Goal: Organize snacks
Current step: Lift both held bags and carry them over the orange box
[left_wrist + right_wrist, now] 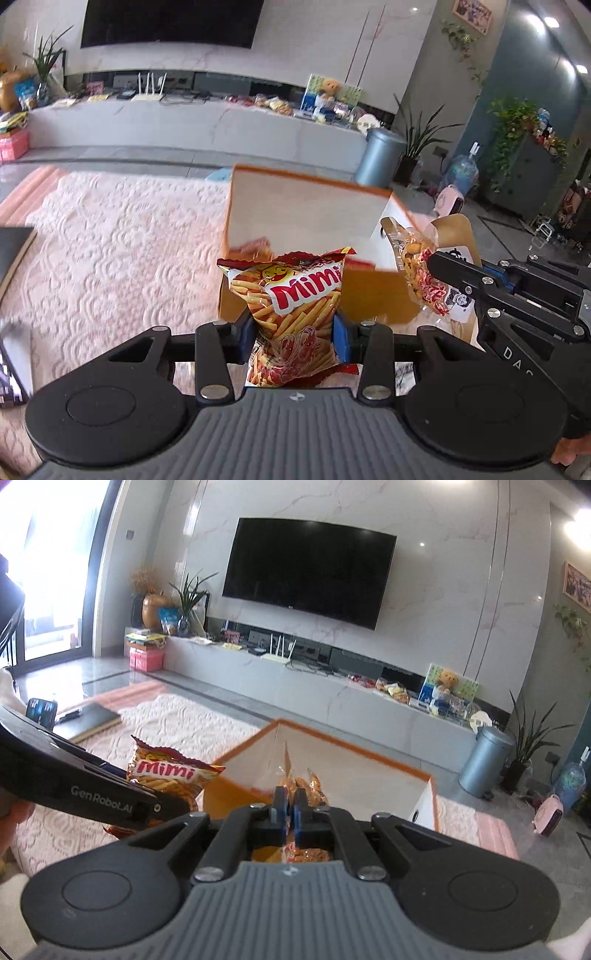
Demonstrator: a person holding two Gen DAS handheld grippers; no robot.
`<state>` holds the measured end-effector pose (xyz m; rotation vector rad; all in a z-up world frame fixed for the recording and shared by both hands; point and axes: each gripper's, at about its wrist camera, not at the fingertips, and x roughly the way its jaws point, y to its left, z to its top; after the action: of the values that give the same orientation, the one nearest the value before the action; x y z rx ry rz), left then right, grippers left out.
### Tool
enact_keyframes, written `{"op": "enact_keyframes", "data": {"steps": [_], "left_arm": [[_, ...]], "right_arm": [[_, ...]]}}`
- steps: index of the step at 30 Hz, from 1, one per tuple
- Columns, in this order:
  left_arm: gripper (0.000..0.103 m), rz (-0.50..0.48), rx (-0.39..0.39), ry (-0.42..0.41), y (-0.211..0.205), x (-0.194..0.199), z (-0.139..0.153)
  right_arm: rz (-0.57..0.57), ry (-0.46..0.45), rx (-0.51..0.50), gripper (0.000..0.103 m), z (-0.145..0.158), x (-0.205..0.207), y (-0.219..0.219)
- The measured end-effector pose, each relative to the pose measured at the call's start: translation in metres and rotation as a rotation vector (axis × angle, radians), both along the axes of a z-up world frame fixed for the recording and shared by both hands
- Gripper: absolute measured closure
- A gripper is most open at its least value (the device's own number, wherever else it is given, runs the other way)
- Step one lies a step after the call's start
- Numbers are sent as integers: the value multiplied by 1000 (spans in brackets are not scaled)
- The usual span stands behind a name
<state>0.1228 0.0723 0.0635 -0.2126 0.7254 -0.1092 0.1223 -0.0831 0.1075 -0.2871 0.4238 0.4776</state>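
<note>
Now my left tool grips the Mimi bag. My right tool pinches a clear snack packet above the orange-rimmed box.

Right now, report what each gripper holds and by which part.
Left gripper: Mimi snack bag, gripped across its middle. Right gripper: clear snack packet, pinched at its thin edge.

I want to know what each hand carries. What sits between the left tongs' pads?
A Mimi snack bag, pinched upright between the left tongs, in front of the orange-rimmed box. The left wrist view shows it.
</note>
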Motion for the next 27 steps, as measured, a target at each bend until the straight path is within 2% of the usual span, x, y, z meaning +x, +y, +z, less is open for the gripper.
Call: {"op": "enact_keyframes", "data": {"steps": [9, 14, 19, 27], "left_arm": [[57, -6, -50, -46, -4, 50, 24], [57, -29, -46, -37, -11, 78, 21], [57, -75, -18, 6, -27, 109, 7], [57, -93, -11, 155, -31, 157, -38]], "right_arm": [[2, -89, -2, 103, 36, 36, 1], [-16, -73, -22, 103, 36, 68, 2], [-38, -30, -64, 103, 21, 103, 4], [-61, 106, -146, 103, -26, 158, 3]]}}
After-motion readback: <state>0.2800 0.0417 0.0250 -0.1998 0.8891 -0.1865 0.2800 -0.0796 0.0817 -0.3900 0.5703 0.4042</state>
